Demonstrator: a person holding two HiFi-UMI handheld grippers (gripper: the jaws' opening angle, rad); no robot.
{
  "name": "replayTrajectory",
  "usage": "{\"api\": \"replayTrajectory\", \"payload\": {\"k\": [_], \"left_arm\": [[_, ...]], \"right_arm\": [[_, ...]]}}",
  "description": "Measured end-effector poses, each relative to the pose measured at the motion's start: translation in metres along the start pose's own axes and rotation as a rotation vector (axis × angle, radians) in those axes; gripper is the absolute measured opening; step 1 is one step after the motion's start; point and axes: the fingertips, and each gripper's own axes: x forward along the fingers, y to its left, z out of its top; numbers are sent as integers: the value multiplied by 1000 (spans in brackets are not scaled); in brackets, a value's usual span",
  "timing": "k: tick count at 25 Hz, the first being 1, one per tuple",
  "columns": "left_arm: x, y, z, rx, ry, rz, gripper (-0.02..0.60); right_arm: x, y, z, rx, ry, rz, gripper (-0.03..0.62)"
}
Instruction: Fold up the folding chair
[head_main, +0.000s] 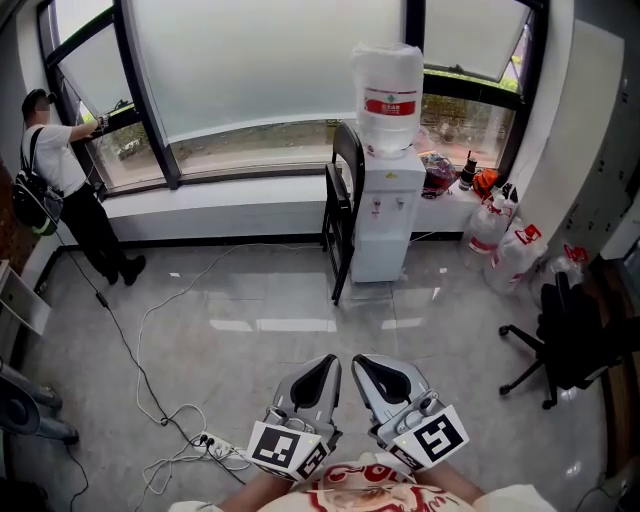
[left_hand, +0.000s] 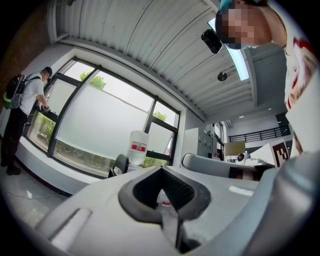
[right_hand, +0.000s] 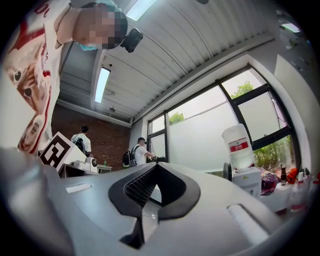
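The black folding chair (head_main: 340, 205) stands on the grey floor by the window, right against the left side of the water dispenser (head_main: 385, 215). From here it looks thin and upright, seen edge-on. In the left gripper view only its dark back (left_hand: 119, 164) shows, and in the right gripper view a dark sliver (right_hand: 227, 172) beside the dispenser. My left gripper (head_main: 318, 378) and right gripper (head_main: 385, 375) are held side by side low in the head view, well short of the chair. Both are shut with nothing between the jaws.
A person with a backpack (head_main: 55, 170) stands at the window on the left. A cable and a power strip (head_main: 215, 445) lie on the floor left of my grippers. White bags (head_main: 505, 250) and a black office chair (head_main: 570, 340) are at the right.
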Motion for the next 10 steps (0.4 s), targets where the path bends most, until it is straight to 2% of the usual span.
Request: {"api": "replayTrajectory", "payload": {"k": [10], "left_arm": [[4,8,2,-13,1,14,0]], "right_arm": [[10,0,0,-15,17,18,26]]}}
